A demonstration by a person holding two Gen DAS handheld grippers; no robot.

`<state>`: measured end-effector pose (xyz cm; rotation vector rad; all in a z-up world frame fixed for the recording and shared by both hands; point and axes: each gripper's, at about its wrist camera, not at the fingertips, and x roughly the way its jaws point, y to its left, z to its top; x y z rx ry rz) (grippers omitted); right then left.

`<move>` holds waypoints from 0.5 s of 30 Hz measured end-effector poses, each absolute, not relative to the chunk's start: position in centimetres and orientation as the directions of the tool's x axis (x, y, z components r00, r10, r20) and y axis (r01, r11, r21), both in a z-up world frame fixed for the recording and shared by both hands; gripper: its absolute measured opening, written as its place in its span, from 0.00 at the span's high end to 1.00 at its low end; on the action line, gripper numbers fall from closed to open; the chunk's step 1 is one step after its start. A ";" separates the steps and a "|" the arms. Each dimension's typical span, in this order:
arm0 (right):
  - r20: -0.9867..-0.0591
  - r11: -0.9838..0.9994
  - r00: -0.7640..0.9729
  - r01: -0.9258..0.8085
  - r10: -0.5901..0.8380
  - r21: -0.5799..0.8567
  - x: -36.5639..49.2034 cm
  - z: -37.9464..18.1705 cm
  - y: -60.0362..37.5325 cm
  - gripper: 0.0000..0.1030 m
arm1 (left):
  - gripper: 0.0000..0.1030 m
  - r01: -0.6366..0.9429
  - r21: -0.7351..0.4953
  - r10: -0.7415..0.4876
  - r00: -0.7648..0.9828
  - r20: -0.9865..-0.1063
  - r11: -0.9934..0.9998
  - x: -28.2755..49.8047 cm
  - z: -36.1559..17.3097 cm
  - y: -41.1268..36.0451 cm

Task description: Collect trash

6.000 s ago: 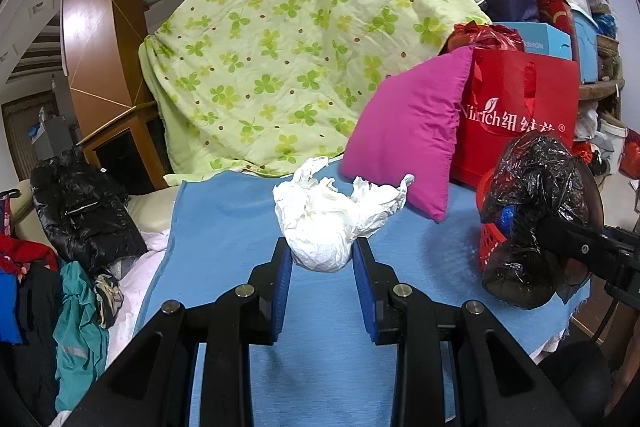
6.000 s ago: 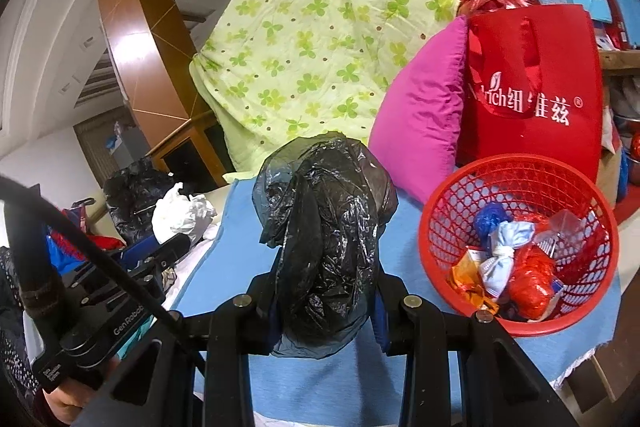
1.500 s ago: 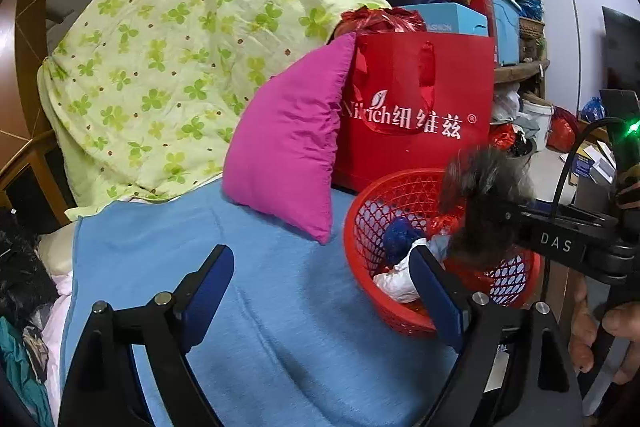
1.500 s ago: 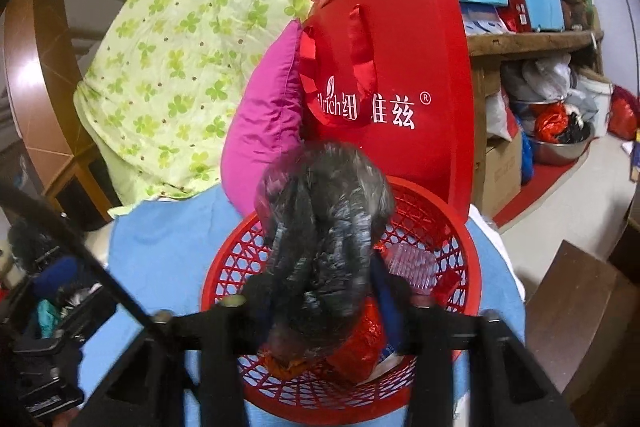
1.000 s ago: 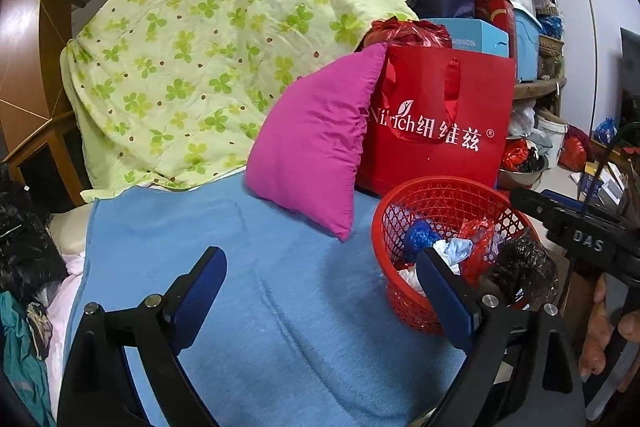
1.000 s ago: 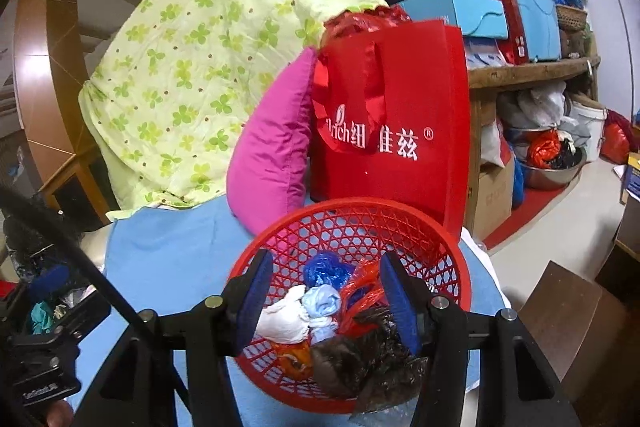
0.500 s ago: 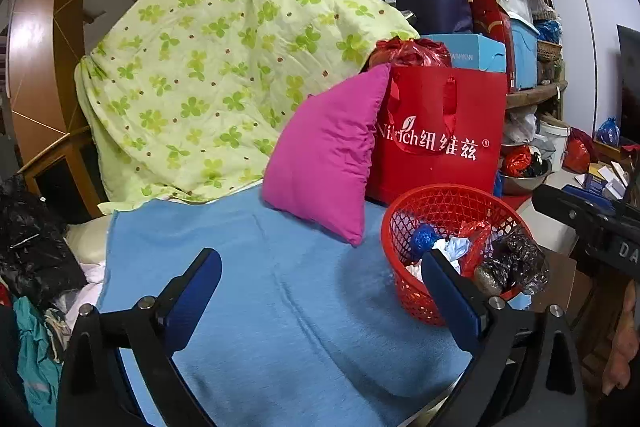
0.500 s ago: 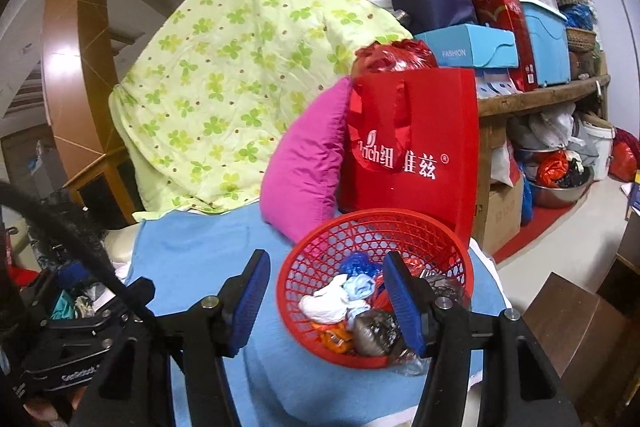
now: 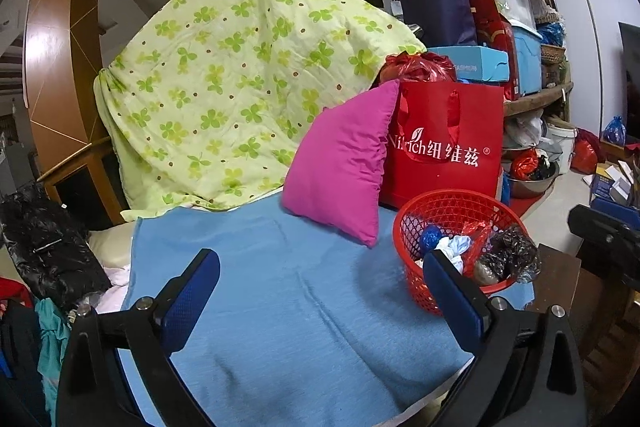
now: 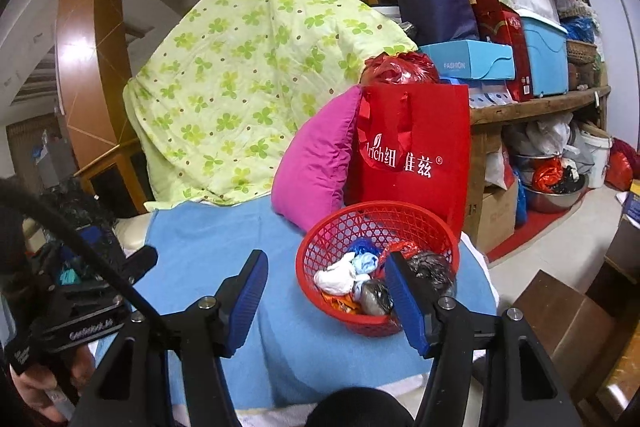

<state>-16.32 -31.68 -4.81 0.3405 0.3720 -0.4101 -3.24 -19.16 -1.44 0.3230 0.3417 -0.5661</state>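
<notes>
A red mesh basket [image 9: 452, 195] [image 10: 376, 207] stands on the blue blanket [image 9: 280, 287] [image 10: 208, 235] at its right end. In it lie a crumpled black bag [image 9: 510, 253] [image 10: 432, 263], a white bag [image 10: 336, 274] and other coloured wrappers. My left gripper [image 9: 318, 267] hangs wide open over the blanket, left of the basket, with nothing between its fingers. My right gripper [image 10: 326, 263] is back from the basket; its jaws are opening and hold nothing.
A pink pillow [image 9: 340, 163] and a red shopping bag [image 9: 444, 143] lean behind the basket. A green clover quilt [image 9: 240, 87] covers the back. Dark clothes [image 9: 44, 247] pile at the left. A brown stool [image 10: 560, 319] stands right of the blanket's edge.
The white bag and the black bag left my grippers and now lie in the basket. Both grippers have drawn back and upward, so the basket looks smaller. The right jaws have widened.
</notes>
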 end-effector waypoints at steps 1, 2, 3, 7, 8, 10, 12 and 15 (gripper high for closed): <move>-0.410 0.864 0.850 0.447 -0.330 0.232 -16.9 -4.4 -31.4 0.37 | 0.01 0.566 0.203 -0.460 0.793 -0.400 0.799 -3.3 -1.4 -19.1; -0.407 0.864 0.850 0.449 -0.335 0.227 -17.3 -4.2 -31.3 0.37 | 0.01 0.564 0.204 -0.458 0.794 -0.399 0.800 -3.4 -1.3 -19.0; -0.400 0.864 0.850 0.453 -0.343 0.220 -17.9 -3.6 -31.1 0.37 | 0.01 0.564 0.203 -0.459 0.794 -0.398 0.800 -3.6 -1.3 -18.9; -0.342 0.856 0.856 0.471 -0.387 0.211 -20.5 -1.2 -31.0 0.37 | 0.01 0.556 0.208 -0.452 0.802 -0.391 0.805 -4.2 -0.8 -18.4; -0.331 0.854 0.857 0.475 -0.395 0.211 -21.0 -0.7 -31.0 0.36 | 0.01 0.552 0.209 -0.449 0.804 -0.390 0.807 -4.3 -0.7 -18.3; -0.299 0.849 0.860 0.483 -0.414 0.214 -22.5 0.7 -30.9 0.31 | 0.01 0.552 0.206 -0.449 0.804 -0.390 0.808 -4.4 -0.5 -18.1; -0.283 0.848 0.861 0.486 -0.422 0.211 -23.7 1.6 -30.6 0.31 | 0.01 0.548 0.203 -0.445 0.805 -0.392 0.812 -4.5 -0.4 -17.8; -0.299 0.851 0.853 0.492 -0.428 0.185 -24.3 1.9 -29.9 0.30 | 0.01 0.545 0.204 -0.442 0.807 -0.393 0.813 -4.6 -0.2 -17.6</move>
